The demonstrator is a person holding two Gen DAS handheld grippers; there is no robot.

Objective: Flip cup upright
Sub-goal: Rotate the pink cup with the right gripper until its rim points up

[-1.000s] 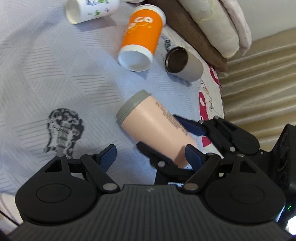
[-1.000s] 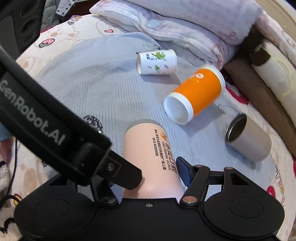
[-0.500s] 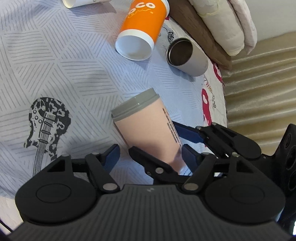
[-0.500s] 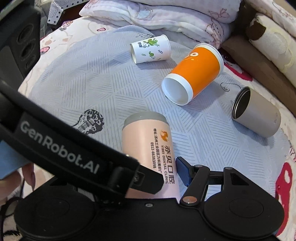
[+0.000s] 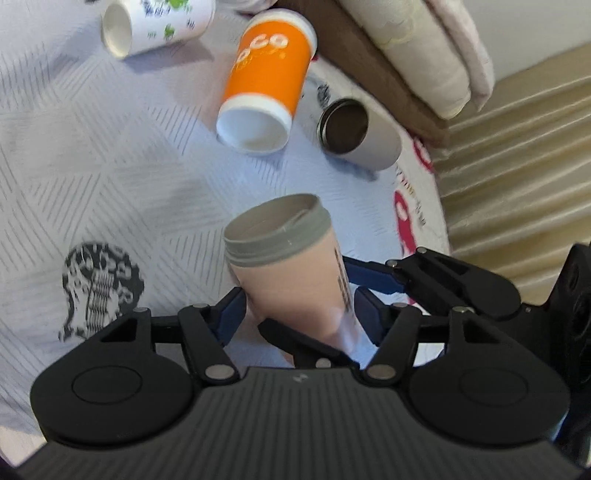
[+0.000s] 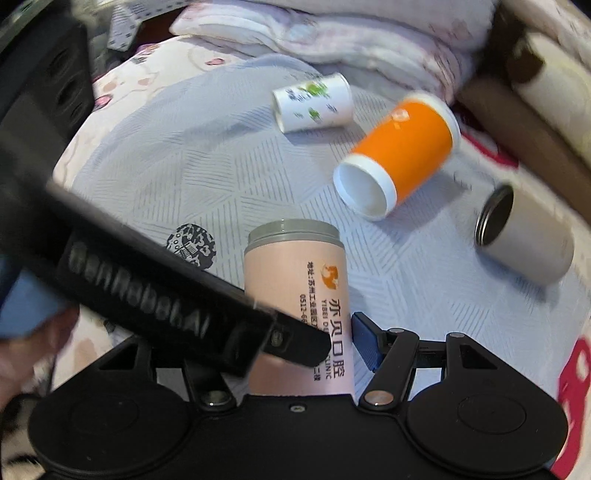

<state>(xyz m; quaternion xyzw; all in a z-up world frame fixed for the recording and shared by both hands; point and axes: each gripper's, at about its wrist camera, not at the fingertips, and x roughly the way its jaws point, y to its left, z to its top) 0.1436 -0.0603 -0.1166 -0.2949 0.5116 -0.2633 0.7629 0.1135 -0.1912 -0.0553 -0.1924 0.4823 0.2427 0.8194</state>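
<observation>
A pink cup with a grey rim (image 5: 295, 273) is tilted up off the grey bedspread, mouth away from me. My right gripper (image 6: 295, 354) is shut on the pink cup (image 6: 295, 288) near its base. My left gripper (image 5: 299, 314) has its blue pads on both sides of the same cup, close to it; I cannot tell whether they press it. The left gripper's body crosses the lower left of the right wrist view.
An orange cup (image 5: 266, 81), a white printed paper cup (image 5: 159, 22) and a grey metal-rimmed cup (image 5: 362, 133) lie on their sides beyond. Folded bedding (image 5: 424, 48) and a brown pillow sit at the far right. The bed edge (image 5: 439, 206) drops off right.
The pink cup has been lifted from lying flat to a steep tilt, its mouth now showing. My left gripper has moved right so its pads flank the cup.
</observation>
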